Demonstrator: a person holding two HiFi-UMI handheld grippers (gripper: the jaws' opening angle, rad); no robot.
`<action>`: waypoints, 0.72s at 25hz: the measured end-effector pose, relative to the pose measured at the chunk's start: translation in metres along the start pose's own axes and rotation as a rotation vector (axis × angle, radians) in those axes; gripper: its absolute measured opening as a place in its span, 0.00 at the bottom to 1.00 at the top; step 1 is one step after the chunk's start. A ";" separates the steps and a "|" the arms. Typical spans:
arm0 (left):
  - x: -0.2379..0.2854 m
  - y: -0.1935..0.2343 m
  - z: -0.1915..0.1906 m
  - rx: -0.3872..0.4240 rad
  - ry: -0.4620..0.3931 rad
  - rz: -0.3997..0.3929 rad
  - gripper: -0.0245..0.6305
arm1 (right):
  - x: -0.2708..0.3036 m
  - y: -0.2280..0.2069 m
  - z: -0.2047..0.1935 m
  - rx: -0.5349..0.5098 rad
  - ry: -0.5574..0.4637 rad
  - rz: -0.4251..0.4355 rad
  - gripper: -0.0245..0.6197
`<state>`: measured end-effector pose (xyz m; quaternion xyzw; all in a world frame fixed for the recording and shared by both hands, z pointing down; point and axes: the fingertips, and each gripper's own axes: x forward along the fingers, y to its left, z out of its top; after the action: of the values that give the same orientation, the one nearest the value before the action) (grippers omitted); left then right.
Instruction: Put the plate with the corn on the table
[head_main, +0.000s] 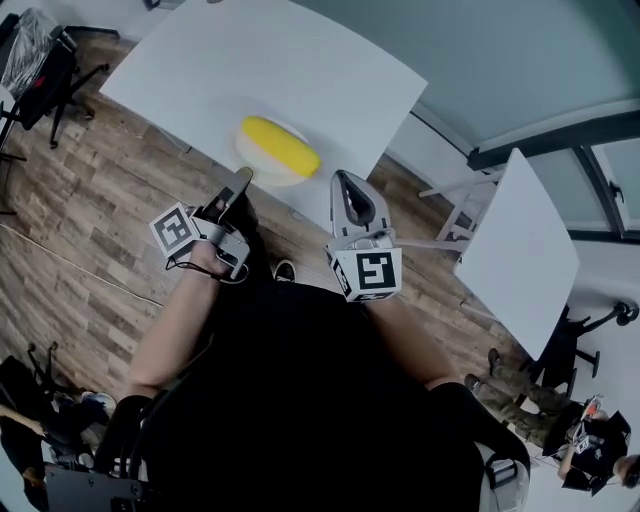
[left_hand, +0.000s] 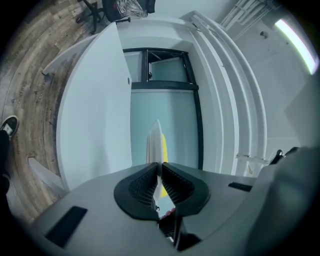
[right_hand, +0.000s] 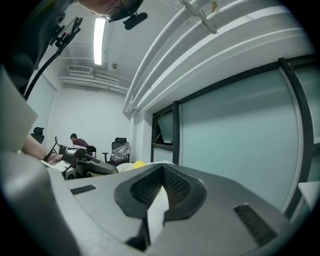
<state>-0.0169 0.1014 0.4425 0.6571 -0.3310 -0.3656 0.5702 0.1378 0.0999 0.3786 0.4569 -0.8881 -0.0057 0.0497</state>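
Note:
A white plate (head_main: 262, 160) with a yellow corn cob (head_main: 282, 145) on it lies over the near edge of the white table (head_main: 280, 60). Whether it rests on the top or hangs just above it I cannot tell. My left gripper (head_main: 240, 182) is shut on the plate's near rim. In the left gripper view the plate (left_hand: 154, 140) shows edge-on between the pads of the left gripper (left_hand: 159, 167), with the corn (left_hand: 164, 147) behind it. My right gripper (head_main: 345, 180) stands just right of the plate, shut and holding nothing. In its own view the right gripper (right_hand: 162, 172) points past the plate and corn (right_hand: 137, 163).
A second white table (head_main: 520, 250) stands to the right, and an office chair (head_main: 40, 60) at the far left on the wooden floor (head_main: 90, 220). A glass wall (right_hand: 240, 130) runs behind the table. People sit at the lower right (head_main: 590, 440) and far back (right_hand: 77, 141).

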 end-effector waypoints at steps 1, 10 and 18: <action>0.008 0.003 0.007 -0.001 0.006 0.000 0.07 | 0.008 -0.003 0.000 0.002 0.002 -0.005 0.04; 0.086 0.050 0.078 -0.016 0.146 0.026 0.07 | 0.103 -0.036 -0.005 0.038 0.056 -0.085 0.04; 0.151 0.106 0.143 -0.033 0.258 0.062 0.07 | 0.189 -0.051 0.002 0.061 0.065 -0.120 0.04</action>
<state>-0.0637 -0.1132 0.5202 0.6788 -0.2691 -0.2659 0.6295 0.0697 -0.0837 0.3890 0.5104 -0.8569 0.0332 0.0639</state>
